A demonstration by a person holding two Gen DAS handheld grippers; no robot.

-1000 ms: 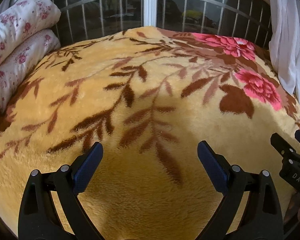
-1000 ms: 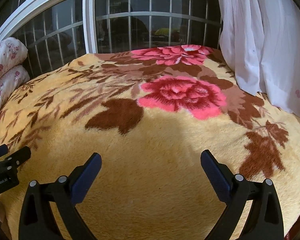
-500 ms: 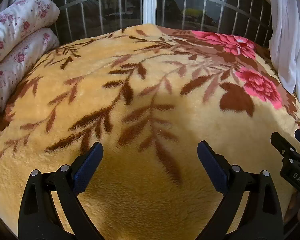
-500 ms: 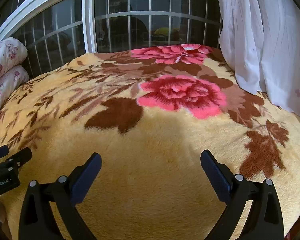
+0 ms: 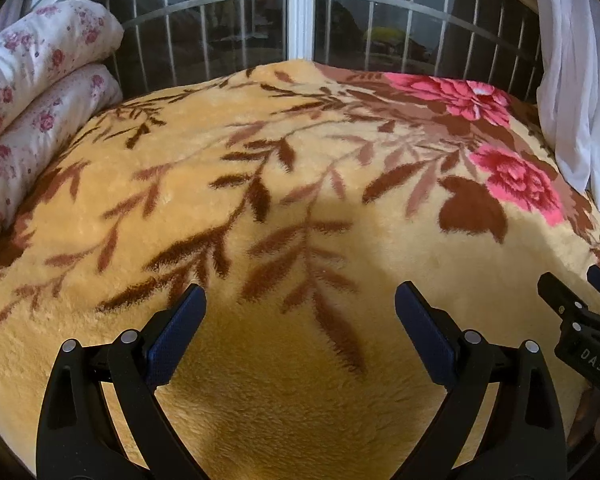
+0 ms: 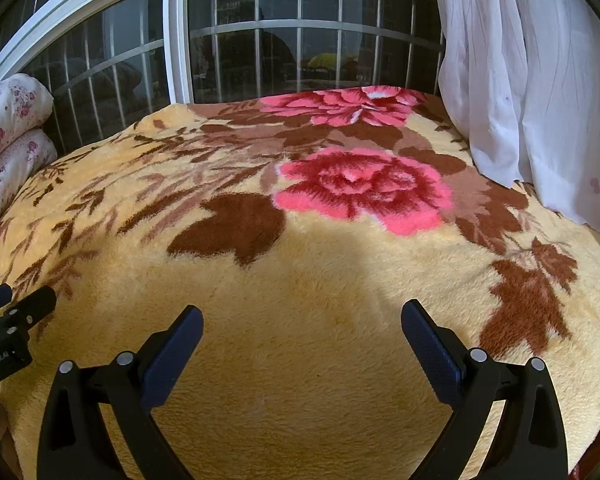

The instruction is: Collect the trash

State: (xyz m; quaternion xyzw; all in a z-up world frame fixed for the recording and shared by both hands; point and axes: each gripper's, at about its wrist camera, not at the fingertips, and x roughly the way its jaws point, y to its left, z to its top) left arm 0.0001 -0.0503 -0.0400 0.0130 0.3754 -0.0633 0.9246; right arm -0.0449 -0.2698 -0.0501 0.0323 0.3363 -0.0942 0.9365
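Observation:
No trash shows in either view. My left gripper [image 5: 300, 300] is open and empty, held over the near part of a bed covered by a yellow floral blanket [image 5: 260, 168]. My right gripper [image 6: 302, 320] is open and empty over the same blanket [image 6: 300, 280], to the right of the left one. The right gripper also shows at the right edge of the left wrist view [image 5: 580, 312]. The left gripper shows at the left edge of the right wrist view [image 6: 16, 308].
Folded white floral quilts [image 5: 32, 92] are stacked at the bed's left side. A barred window [image 5: 300, 12] runs along the far side. A white curtain [image 6: 540, 80] hangs at the right and touches the blanket.
Both views have tilted down and back very slightly; the window fills a little more of each frame. Both grippers stay open and empty.

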